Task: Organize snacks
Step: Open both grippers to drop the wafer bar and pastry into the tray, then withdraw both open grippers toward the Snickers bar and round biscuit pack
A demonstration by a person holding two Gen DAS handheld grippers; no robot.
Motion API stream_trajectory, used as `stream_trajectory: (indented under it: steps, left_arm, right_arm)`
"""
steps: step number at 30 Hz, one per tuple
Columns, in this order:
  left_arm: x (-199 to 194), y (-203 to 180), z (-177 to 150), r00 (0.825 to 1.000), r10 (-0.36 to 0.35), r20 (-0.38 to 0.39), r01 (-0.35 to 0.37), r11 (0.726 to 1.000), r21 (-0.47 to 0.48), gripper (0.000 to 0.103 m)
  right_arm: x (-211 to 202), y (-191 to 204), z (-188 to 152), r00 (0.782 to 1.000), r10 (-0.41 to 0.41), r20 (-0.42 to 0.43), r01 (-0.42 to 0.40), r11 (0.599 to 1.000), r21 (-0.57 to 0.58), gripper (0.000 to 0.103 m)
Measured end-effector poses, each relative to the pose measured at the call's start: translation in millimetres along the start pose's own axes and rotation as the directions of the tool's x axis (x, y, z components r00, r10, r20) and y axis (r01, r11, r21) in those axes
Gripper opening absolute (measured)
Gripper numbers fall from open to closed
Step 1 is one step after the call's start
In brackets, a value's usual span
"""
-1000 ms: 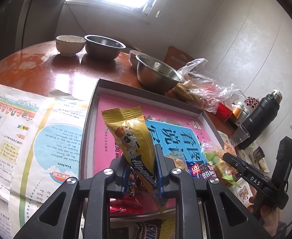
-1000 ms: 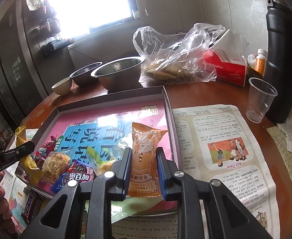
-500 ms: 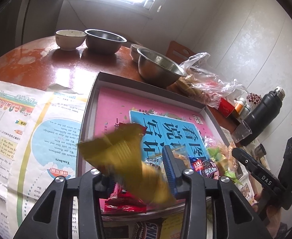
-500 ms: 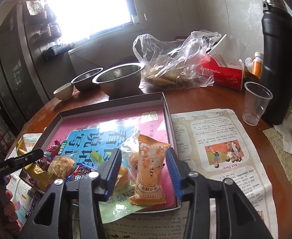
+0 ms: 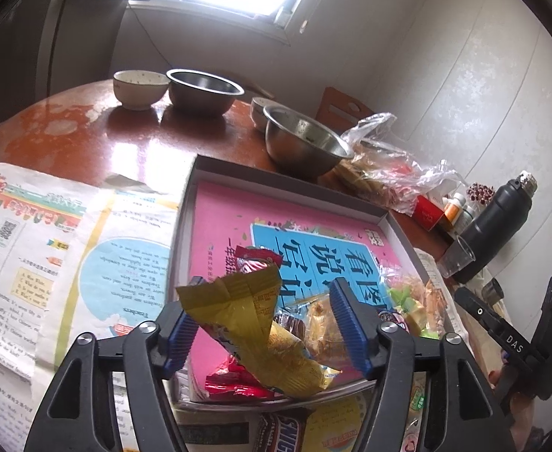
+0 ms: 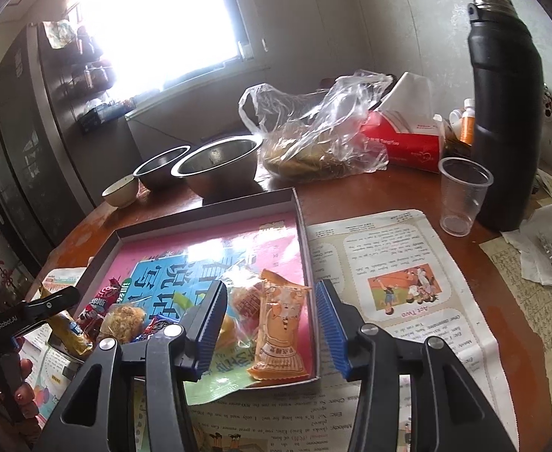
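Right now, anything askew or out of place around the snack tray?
Yes. A Snickers bar lies outside the tray, below its near edge. The gold packet sits crumpled on the heap between the opening left gripper jaws, untouched. A green wrapper hangs over the tray's near rim.

The left gripper [image 5: 264,324] is opening its jaws – a yellow packet [image 5: 253,324] is lying between the blue pads [image 5: 345,326], leaning against the left one and resting on other snacks in the tray [image 5: 185,226]. A red wrapper [image 5: 234,380] is showing underneath. The right gripper [image 5: 502,331] is hanging by the tray's right edge. Newspaper [image 5: 49,248] is lying to the left, steel bowls [image 5: 302,143] standing beyond.
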State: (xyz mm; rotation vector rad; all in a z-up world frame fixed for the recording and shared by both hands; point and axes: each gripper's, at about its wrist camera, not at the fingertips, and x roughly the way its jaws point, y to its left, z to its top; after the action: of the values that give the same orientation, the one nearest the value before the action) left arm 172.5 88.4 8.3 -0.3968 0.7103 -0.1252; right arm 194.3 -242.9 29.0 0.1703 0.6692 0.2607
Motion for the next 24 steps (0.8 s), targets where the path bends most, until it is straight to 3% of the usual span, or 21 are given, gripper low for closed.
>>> stream_trajectory:
  steps: [9, 24]
  left_arm:
    - [-26, 1, 8, 0.999, 0.018, 0.047, -0.018, 1.000, -0.001, 0.075]
    - [-56, -17, -3, 0.997, 0.067, 0.024, -0.069, 0.995, 0.067, 0.076]
  right_arm:
    - [-15, -1, 1, 1.000, 0.015, 0.025, -0.015, 1.000, 0.007, 0.051]
    - [-45, 10, -12, 0.996, 0.086, 0.039, -0.085, 0.996, -0.031, 0.057]
